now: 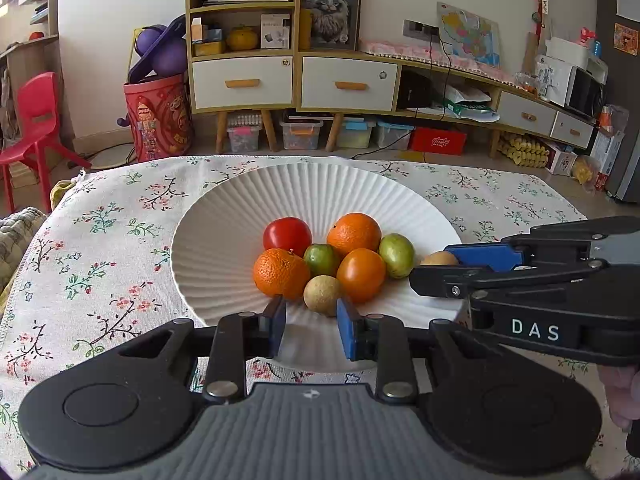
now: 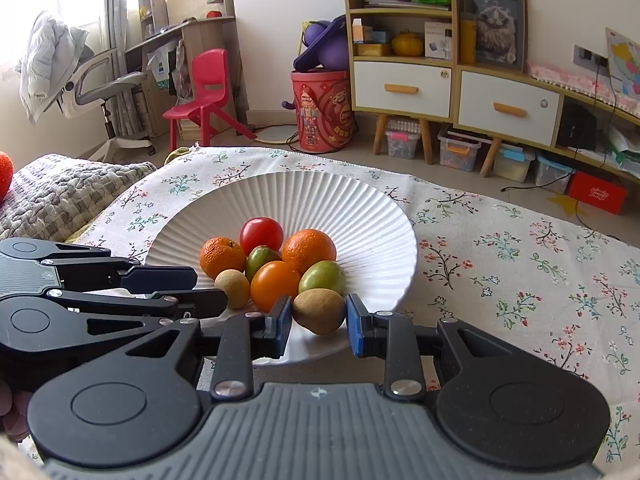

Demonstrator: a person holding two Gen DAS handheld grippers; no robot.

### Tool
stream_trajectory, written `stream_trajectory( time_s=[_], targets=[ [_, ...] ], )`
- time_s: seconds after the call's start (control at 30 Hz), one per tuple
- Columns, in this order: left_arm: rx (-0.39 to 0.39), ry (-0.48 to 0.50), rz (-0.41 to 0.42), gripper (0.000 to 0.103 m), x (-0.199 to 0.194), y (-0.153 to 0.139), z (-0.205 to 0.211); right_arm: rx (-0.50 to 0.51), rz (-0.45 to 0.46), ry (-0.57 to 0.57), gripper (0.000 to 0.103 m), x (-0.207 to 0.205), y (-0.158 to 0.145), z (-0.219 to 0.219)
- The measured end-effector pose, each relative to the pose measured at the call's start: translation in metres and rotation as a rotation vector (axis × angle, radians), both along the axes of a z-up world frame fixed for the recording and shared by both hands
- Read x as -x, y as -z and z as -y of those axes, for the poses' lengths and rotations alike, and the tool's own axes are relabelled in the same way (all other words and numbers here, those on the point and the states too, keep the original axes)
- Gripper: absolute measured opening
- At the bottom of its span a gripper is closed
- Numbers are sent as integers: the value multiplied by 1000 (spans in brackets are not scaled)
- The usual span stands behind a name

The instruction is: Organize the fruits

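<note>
A white ribbed plate on the floral cloth holds several fruits: a red tomato, two mandarins, an orange tomato, two green fruits and a small tan fruit. My left gripper is open at the plate's near rim, just short of the tan fruit. My right gripper is open, its pads on either side of a brown fruit at the plate's near edge, with gaps showing. The right gripper also shows in the left wrist view, and the left gripper in the right wrist view.
The floral tablecloth covers the table. A grey quilted blanket lies at the left. Another orange fruit sits at the far left edge. A cabinet, red chair and red bucket stand beyond the table.
</note>
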State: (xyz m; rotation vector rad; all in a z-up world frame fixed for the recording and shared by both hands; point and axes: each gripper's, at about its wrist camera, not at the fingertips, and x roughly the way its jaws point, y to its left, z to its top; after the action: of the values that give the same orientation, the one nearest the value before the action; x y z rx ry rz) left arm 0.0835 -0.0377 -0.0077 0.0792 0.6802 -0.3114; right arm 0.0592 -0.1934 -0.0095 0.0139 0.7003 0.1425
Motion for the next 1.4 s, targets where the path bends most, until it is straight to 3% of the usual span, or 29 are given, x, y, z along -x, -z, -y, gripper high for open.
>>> stream_trajectory(
  time_s=[0.13, 0.37, 0.9, 1.4],
  targets=[
    [-4, 0, 6, 18, 3, -1, -2, -14, 11, 11, 40, 2, -3, 2],
    [0, -8, 14, 34, 9, -8, -6, -38, 26, 41, 50, 7, -11, 9],
    [9, -47, 32, 67, 33, -15, -23, -7, 15, 57, 66, 27, -12, 15],
    [-5, -102, -27, 92, 53, -7, -28, 18, -23, 66, 85, 51, -11, 5]
  ],
)
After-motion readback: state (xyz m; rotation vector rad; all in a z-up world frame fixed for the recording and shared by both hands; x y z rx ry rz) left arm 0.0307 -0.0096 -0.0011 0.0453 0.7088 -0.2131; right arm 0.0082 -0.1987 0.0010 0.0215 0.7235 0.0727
